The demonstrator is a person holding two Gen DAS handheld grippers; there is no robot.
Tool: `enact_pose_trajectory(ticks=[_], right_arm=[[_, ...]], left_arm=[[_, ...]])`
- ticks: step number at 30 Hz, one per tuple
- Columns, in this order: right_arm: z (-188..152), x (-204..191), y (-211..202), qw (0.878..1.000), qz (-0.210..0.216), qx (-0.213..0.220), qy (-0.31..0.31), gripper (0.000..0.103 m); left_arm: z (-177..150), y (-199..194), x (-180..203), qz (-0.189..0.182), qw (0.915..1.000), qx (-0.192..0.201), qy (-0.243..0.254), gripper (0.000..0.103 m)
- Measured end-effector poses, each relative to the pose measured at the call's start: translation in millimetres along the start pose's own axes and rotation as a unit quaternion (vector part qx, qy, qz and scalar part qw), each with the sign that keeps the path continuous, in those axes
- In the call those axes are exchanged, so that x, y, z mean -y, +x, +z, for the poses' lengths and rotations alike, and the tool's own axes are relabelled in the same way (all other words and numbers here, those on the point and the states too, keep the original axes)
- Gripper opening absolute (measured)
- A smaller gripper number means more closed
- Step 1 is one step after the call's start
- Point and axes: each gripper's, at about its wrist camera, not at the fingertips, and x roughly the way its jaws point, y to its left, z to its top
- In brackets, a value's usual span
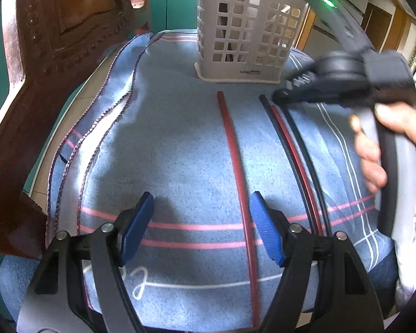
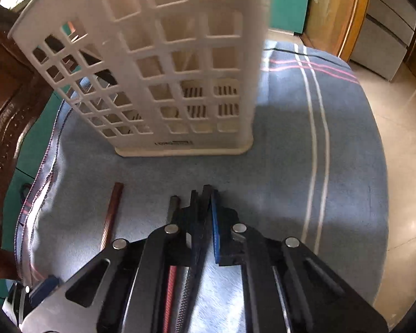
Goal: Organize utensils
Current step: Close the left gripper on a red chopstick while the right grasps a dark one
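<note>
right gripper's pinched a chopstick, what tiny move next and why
Probably lift the right gripper slightly, raising the black chopstick clear of the blue cloth. Its jaws look shut on that stick, whose tip points toward the upright utensil basket just ahead. The other sticks lie close beside it, so lift straight up.

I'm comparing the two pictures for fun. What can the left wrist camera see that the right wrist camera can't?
Only the left wrist view shows the person's right hand holding the right gripper, and the open blue-padded left gripper. Only the right wrist view shows the right gripper's blue pad shut on a thin black chopstick, plus the tiled floor. Both show the white plastic lattice utensil basket, the blue striped cloth and the lone red chopstick.
</note>
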Motion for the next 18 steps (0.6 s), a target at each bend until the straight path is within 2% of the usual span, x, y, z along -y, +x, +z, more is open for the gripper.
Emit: enact_pose_trajectory(ticks=[5, 9, 12, 15, 18], right_arm=[[-11.7, 33.4, -13.3, 0.999, -0.004, 0.002, 0.031, 0.009], [-19.3, 53.0, -23.1, 0.999, 0.008, -0.001, 0.039, 0.013], [-26.9, 60.0, -30.3, 0.999, 0.005, 0.000, 0.036, 0.015], [-34.0, 56.7, -34.9, 1.000, -0.004, -0.002, 0.024, 0.016], [-33.6, 49.7, -33.3, 1.000, -0.010, -0.005, 0.010, 0.024]], left_arm=[[19.4, 8.6, 3.9, -0.004, 0.9999, 0.009, 0.002, 0.072], [48.6, 19.2, 6.1, -0.007, 0.9988, 0.033, -0.035, 0.072], [69.3, 33.3, 11.7, 0.011, 0.9982, 0.041, -0.043, 0.072], [81.7, 50.7, 14.1, 0.027, 0.9980, 0.032, -0.048, 0.072], [86.9, 66.4, 16.5, 0.040, 0.9984, 0.014, -0.037, 0.072]])
